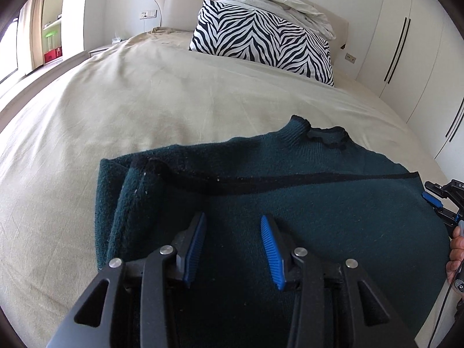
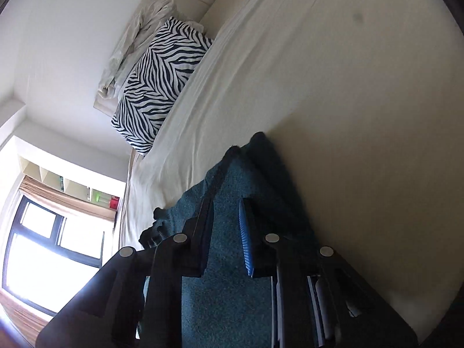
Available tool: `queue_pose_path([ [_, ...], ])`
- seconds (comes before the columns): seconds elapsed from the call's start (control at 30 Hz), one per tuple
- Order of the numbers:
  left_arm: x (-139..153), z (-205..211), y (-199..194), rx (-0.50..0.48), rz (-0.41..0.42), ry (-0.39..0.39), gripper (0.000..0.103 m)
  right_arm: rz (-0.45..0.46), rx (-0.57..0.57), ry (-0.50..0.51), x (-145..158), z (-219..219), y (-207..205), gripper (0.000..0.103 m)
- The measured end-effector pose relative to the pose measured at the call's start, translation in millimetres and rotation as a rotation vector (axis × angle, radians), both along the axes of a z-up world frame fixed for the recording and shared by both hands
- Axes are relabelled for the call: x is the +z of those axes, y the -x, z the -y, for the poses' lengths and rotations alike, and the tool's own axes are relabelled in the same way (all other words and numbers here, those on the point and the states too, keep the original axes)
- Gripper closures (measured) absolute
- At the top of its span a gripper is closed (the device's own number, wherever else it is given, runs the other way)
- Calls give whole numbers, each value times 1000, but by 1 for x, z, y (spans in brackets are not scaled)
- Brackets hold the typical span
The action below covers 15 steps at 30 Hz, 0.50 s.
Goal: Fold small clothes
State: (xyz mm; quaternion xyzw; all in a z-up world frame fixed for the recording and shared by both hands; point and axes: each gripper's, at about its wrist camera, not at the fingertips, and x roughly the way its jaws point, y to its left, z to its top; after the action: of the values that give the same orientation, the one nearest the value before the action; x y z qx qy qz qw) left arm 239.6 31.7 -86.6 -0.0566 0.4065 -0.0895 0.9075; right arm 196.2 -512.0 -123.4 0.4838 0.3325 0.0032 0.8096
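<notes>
A dark green knitted sweater (image 1: pixel 290 197) with black trim lies partly folded on the beige bed sheet (image 1: pixel 130 101), its collar pointing away. My left gripper (image 1: pixel 233 223) hovers over the sweater's near part, jaws open, holding nothing. My right gripper (image 1: pixel 435 200) shows at the sweater's right edge in the left wrist view. In the right wrist view, rolled sideways, the right gripper (image 2: pixel 227 206) has its fingers on either side of the sweater's edge (image 2: pixel 232 179); a gap shows between the blue pads (image 2: pixel 246 240).
A zebra-print pillow (image 1: pixel 261 40) and a crumpled white duvet (image 1: pixel 278 3) lie at the headboard. White wardrobe doors (image 1: pixel 406 43) stand to the right. A window (image 2: pixel 43 246) and shelves are on the bed's far side. A hand (image 1: pixel 456 252) holds the right gripper.
</notes>
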Motion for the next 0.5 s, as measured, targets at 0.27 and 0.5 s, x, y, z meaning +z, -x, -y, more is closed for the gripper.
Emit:
queue_pose_path([
  [0.27,20,4,24,44,-16,11,59,83,386,-72,32,-128,51,83],
  [0.5,18,24,103,-41,-104,177,50,-11,633,-246,-12,-229,76,82],
])
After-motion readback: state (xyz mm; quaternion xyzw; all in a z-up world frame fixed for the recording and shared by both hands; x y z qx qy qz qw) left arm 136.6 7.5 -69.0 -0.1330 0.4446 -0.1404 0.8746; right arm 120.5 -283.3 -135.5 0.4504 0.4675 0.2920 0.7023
